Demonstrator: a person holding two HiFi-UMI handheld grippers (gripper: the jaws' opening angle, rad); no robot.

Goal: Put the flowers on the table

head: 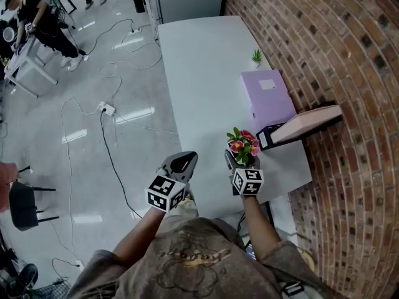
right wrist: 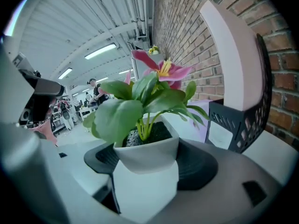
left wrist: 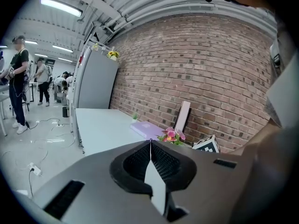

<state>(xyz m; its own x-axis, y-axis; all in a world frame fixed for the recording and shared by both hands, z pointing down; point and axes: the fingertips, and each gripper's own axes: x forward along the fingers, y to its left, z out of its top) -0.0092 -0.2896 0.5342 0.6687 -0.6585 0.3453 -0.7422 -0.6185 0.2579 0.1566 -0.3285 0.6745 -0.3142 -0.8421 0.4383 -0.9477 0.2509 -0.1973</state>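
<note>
Right gripper view shows the right gripper (right wrist: 145, 181) clamped on the flower pot (right wrist: 145, 148) over the table (head: 199, 73), while the left gripper (left wrist: 150, 146) is closed, empty.

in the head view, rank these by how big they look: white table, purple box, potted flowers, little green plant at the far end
1. white table
2. purple box
3. potted flowers
4. little green plant

The little green plant stands farther from the camera than the flowers, so its last place may owe partly to distance.
</note>
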